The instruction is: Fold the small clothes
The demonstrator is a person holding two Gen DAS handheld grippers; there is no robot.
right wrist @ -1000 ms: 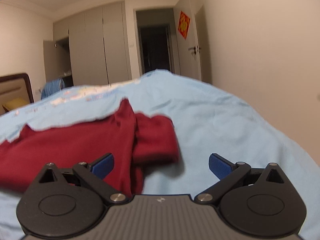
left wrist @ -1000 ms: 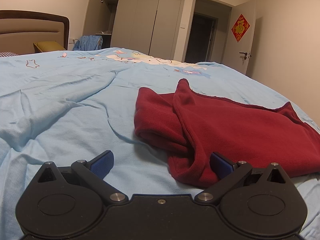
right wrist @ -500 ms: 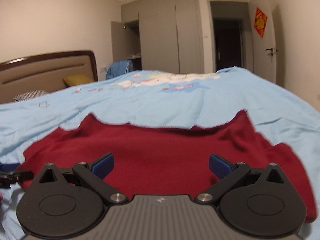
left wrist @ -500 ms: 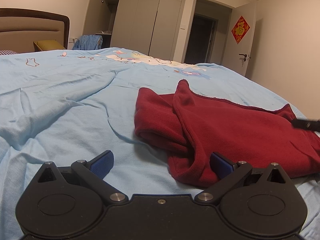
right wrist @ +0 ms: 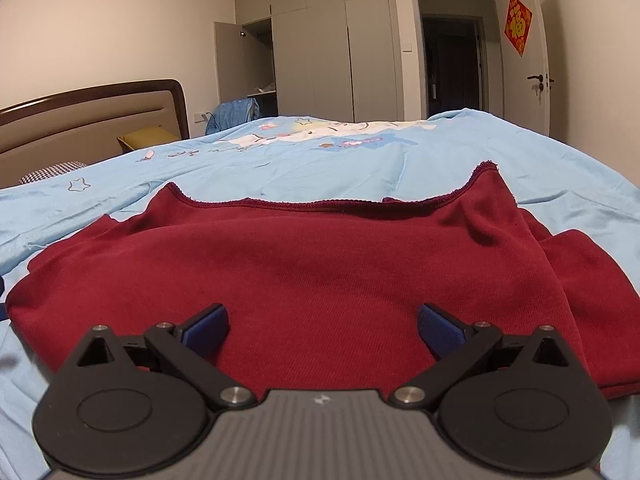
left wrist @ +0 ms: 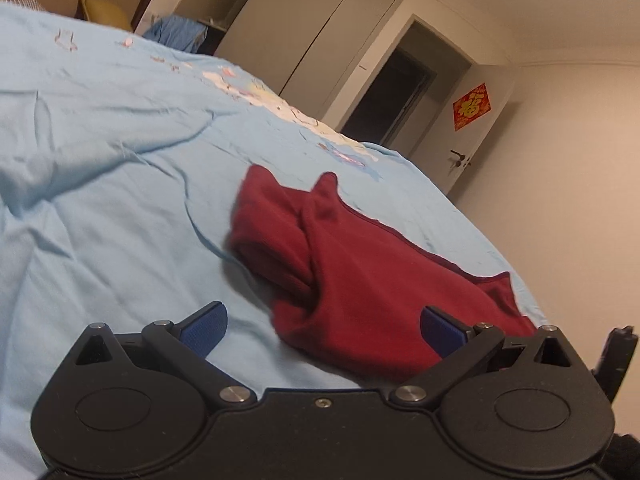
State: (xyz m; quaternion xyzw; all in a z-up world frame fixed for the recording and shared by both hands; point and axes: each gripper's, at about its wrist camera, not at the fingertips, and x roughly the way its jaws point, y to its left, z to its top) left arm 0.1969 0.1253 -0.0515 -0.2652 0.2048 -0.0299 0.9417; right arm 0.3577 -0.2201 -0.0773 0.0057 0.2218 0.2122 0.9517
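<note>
Change since earlier: the left wrist view has tilted, so the bed now slopes down to the right, and the dark red knit garment [left wrist: 360, 280] sits further up that view than half a second ago; the right wrist view has come closer over the garment's broad panel and looks sharper.
Left gripper [left wrist: 322, 322]: its blue-padded fingers [left wrist: 204, 326] stand wide apart and hold nothing. The left pad hangs over bare light blue printed bedsheet [left wrist: 100, 220]; the right pad lies over the near bunched edge of the garment, though contact cannot be told.
Garment, left view: it lies on the sheet, the left end folded over into a thick roll, the rest spreading flat to the right.
Far right of left view: a black part of the other tool [left wrist: 616, 356] shows at the edge, just beside the garment's right end.
Right gripper [right wrist: 322, 322]: blue-padded fingers [right wrist: 440, 328] spread wide, empty, both pads over the red fabric near its closest hem; whether they touch it cannot be told.
Garment, right view [right wrist: 320, 260]: spread broadly across the sheet [right wrist: 520, 160], its stitched far edge running left to right with a raised corner at each end, and a fold of cloth tucked under on the right side.
Background: brown padded headboard [right wrist: 92, 120] at left, grey wardrobe doors [right wrist: 328, 48] in the middle, red square door hanging [right wrist: 518, 24] at right.
</note>
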